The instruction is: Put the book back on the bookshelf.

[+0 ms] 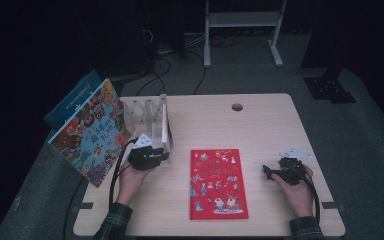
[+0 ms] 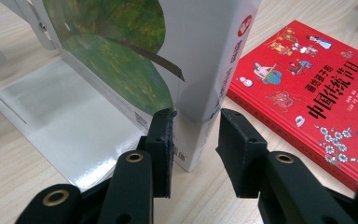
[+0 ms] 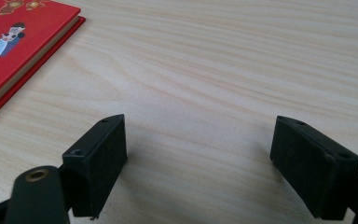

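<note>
A white-spined book [image 2: 200, 56] with a green leaf on its cover stands upright on the clear rack's base [image 2: 70, 121]. My left gripper [image 2: 196, 119] straddles its lower corner. The left pad lies against the cover, and the right pad stands a little off the spine, so the jaws are open. In the high view my left gripper [image 1: 145, 156] sits at the near end of the rack [image 1: 147, 117]. A red picture book [image 1: 218, 184] lies flat in the middle of the table. To its right, my right gripper [image 3: 198, 135] rests open over bare wood with nothing between its jaws.
A colourful picture book [image 1: 92, 132] leans off the table's left edge, with a blue book [image 1: 72, 102] behind it. A cable hole [image 1: 237, 107] sits near the far edge. A white stand [image 1: 242, 20] and cables are on the floor beyond the table.
</note>
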The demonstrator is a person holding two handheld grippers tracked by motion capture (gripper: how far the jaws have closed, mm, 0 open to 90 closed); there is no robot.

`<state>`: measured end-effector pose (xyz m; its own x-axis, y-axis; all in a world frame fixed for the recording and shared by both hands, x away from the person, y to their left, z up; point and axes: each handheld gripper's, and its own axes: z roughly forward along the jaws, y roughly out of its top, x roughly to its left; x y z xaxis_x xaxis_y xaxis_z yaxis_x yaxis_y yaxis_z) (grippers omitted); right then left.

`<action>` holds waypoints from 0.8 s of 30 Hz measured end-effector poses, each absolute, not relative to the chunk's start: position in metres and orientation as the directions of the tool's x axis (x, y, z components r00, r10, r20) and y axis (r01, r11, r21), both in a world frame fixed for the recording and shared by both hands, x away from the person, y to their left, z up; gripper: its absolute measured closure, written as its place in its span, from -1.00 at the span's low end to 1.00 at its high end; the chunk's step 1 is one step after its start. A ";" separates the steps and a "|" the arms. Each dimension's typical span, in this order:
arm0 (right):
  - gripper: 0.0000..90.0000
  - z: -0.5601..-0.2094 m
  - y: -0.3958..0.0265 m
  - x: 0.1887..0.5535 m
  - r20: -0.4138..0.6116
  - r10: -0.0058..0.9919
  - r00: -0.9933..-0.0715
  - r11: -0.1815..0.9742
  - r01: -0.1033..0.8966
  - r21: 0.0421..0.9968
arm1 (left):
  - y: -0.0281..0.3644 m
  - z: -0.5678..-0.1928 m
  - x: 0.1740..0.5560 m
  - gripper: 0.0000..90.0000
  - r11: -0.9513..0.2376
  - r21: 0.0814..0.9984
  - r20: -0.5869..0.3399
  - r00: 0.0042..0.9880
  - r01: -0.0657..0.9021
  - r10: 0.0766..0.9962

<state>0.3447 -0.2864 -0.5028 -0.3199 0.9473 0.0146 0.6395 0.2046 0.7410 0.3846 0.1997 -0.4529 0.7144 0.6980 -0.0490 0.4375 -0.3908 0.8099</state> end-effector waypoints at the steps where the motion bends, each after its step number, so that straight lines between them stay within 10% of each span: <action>1: -0.61 -0.503 -0.286 0.345 0.015 0.947 -0.320 0.204 0.640 0.741 | 0.200 -0.453 0.384 0.42 -0.394 0.808 -0.045 0.714 0.437 0.699; 24: -0.26 -0.479 -0.253 0.342 0.089 0.891 -0.446 0.229 0.609 0.759 | 0.195 -0.472 0.341 -0.61 -0.518 0.760 -0.032 0.818 0.393 0.574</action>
